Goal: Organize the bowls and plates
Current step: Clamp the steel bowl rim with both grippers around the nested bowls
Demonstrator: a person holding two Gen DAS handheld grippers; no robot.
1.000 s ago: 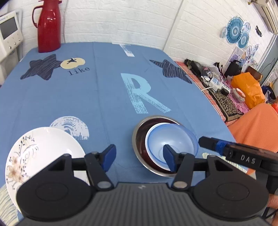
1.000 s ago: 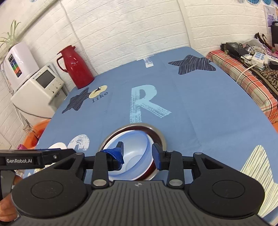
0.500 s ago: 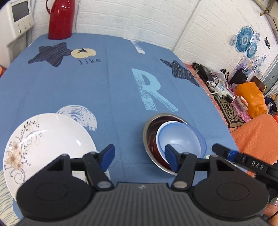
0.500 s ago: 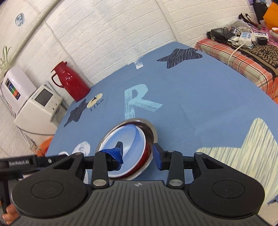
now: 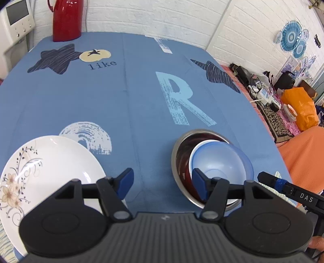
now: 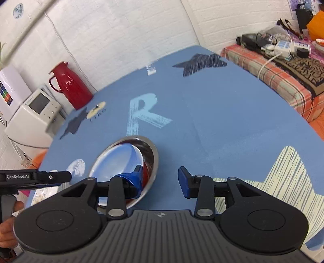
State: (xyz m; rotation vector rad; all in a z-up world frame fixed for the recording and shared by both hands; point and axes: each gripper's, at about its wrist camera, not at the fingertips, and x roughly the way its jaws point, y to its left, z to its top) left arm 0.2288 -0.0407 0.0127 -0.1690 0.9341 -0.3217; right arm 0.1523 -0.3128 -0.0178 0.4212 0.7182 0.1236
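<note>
A steel bowl (image 5: 178, 153) stands on the blue tablecloth with a red bowl (image 5: 185, 178) and a translucent blue bowl (image 5: 220, 159) nested in it, the blue one tilted. A white plate (image 5: 50, 165) with a flower pattern lies to its left near the front edge. My left gripper (image 5: 162, 180) hovers open over the cloth between plate and bowls, holding nothing. In the right wrist view my right gripper (image 6: 161, 179) is open just right of the steel bowl (image 6: 152, 155); its left fingertip (image 6: 135, 179) overlaps the rim, and the blue bowl (image 6: 121, 159) is beside it.
A red thermos (image 5: 66, 20) stands at the table's far left corner, with a white appliance (image 5: 16, 18) beyond it. A low bench (image 6: 283, 76) with cables and clutter runs along the right side, with an orange bag (image 5: 299, 107) nearby. A hand (image 6: 8, 228) holds the left gripper.
My right gripper has shifted to the right, from over the bowls to beside the steel bowl's right rim, and its view has rolled. The left gripper's view has moved slightly; bowls and plate stay put.
</note>
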